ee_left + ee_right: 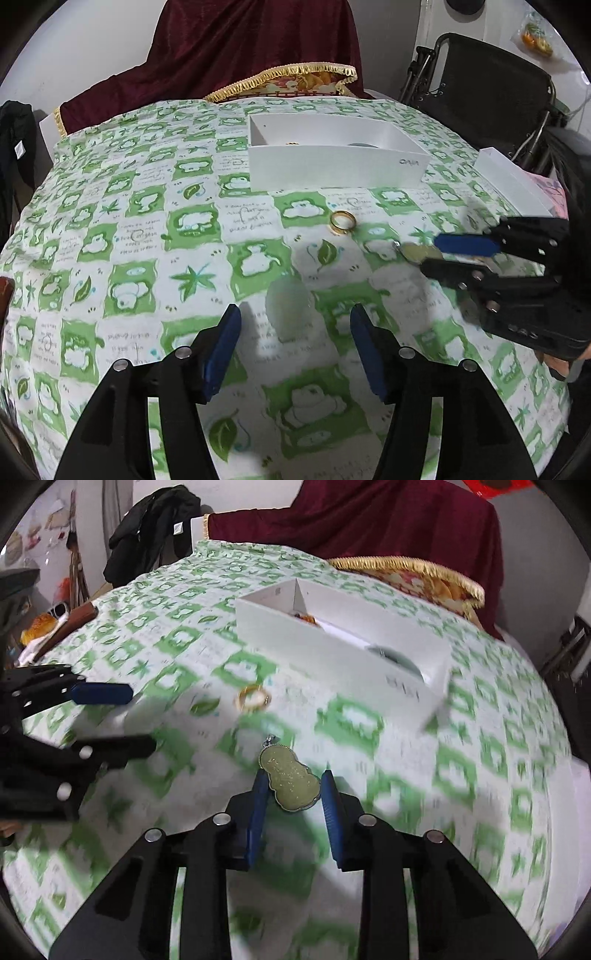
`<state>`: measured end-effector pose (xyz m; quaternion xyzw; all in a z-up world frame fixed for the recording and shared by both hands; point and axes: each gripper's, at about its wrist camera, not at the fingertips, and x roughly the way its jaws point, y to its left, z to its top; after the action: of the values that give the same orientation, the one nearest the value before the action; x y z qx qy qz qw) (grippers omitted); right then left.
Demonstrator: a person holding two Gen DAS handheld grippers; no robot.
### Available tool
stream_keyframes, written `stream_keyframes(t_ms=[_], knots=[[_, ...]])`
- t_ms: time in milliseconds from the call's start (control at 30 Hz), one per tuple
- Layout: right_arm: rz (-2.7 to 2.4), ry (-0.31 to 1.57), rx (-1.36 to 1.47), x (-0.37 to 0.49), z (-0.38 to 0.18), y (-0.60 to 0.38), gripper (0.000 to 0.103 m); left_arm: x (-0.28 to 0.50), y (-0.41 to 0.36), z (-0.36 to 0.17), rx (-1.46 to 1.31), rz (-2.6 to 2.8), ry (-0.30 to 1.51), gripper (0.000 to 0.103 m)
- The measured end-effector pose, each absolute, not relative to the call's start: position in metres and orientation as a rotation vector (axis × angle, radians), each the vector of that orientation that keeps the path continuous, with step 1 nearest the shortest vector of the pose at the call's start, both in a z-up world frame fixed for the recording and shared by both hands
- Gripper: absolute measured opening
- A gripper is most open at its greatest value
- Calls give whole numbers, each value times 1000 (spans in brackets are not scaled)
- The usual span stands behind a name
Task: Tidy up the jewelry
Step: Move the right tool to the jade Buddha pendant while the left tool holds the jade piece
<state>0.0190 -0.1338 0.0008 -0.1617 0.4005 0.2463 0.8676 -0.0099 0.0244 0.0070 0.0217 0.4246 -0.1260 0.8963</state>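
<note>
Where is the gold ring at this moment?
The gold ring lies loose on the green-patterned tablecloth, just in front of the white box in the left wrist view, apart from both grippers.

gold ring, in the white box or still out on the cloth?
Out. The gold ring lies flat on the green-checked cloth, in front of the white box, apart from its wall.
</note>
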Motion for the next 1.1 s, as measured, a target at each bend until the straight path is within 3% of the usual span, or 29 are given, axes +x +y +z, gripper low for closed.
stream_keyframes(t_ms=[133, 233, 433, 500, 533, 567, 1100], knots=[[567, 860, -279, 8, 2, -144, 31, -11, 22, 7, 50, -267, 881, 62], [570, 841, -279, 9, 4, -143, 38, -11, 22, 6, 45, -271, 879, 56], [566, 820, -330, 9, -1, -136, 38, -6, 18, 7, 53, -275, 876, 48], [565, 817, -326, 9, -1, -136, 38, -5, 17, 7, 61, -276, 874, 41], [565, 817, -325, 9, -1, -136, 37, -6, 17, 7, 58, -284, 873, 30], [564, 814, -328, 8, -1, -136, 28, -6, 17, 7, 52, -292, 874, 25], [490, 825, -268, 14, -1, -149, 29, -3, 11, 7, 56, -299, 870, 25]])
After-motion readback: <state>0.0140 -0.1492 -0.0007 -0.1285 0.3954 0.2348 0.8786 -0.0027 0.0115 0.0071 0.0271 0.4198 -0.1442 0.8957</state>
